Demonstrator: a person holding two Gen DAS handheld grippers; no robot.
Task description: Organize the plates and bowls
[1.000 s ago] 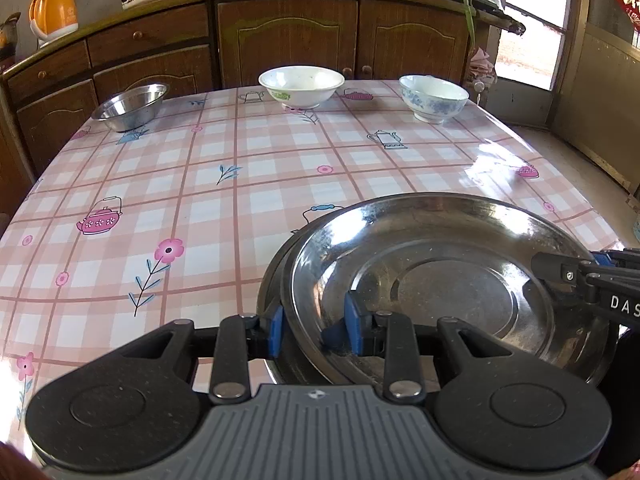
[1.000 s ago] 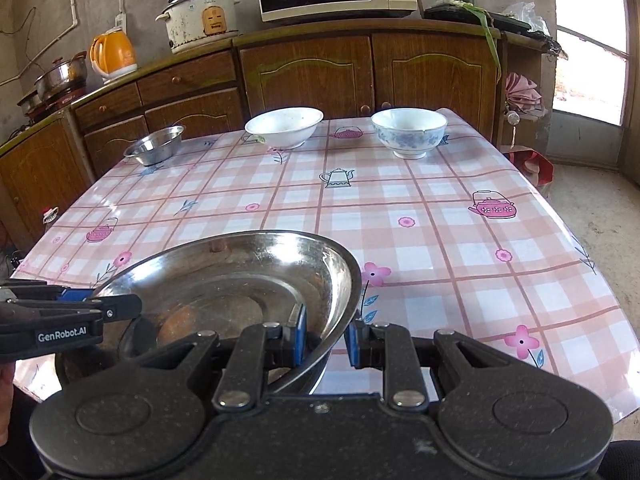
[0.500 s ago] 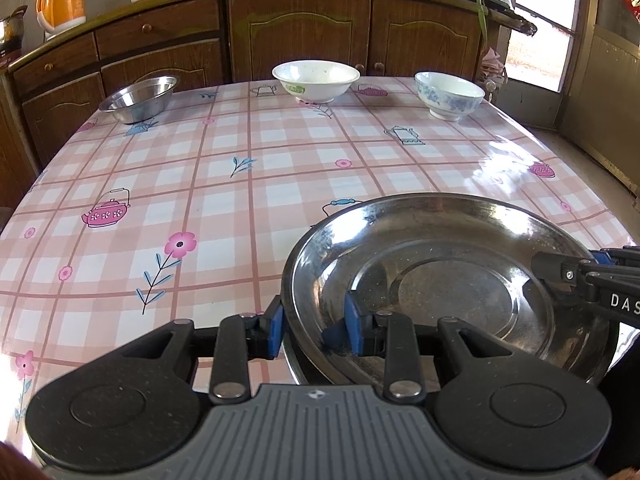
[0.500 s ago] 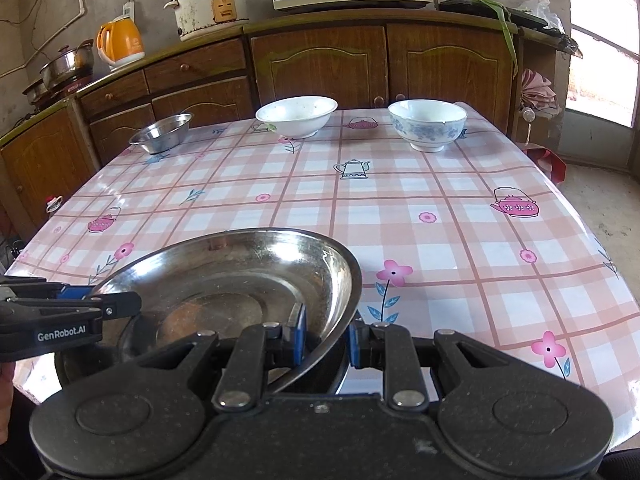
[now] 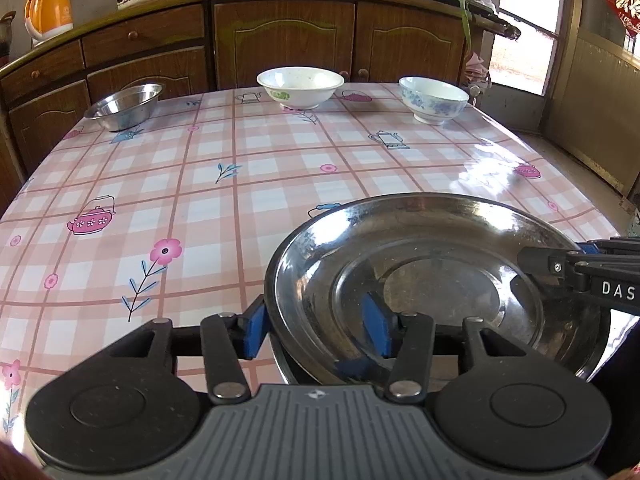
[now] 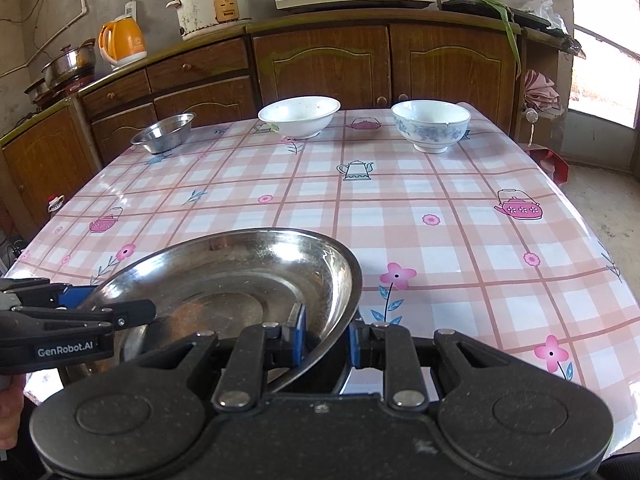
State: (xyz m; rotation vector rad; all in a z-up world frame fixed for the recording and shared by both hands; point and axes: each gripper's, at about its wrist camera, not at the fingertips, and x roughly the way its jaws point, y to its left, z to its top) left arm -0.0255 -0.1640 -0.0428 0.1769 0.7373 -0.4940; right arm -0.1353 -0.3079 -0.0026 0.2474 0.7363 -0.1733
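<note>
Resting at worktop (image 6: 440, 216) near edge, 6 o'clock: steel plate (image 5: 436, 280), seemingly stacked on second dish. Left gripper (image 5: 316, 330) at plate's 7 o'clock rim, fingers opening, pads off rim though rim sits between. Right gripper (image 6: 324, 338) fingers narrow, pinching 5 o'clock rim. Far side: steel bowl (image 6: 164, 132) 11 o'clock, white bowl (image 6: 298, 116) 12 o'clock, blue-patterned bowl (image 6: 432, 124) 1 o'clock. Risk: one-sided pinch on slick rim; plate may tilt, slide off stack.

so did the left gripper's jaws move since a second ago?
Yes. The left gripper jaws are opening, pads spread off the large steel plate rim between them.
</note>
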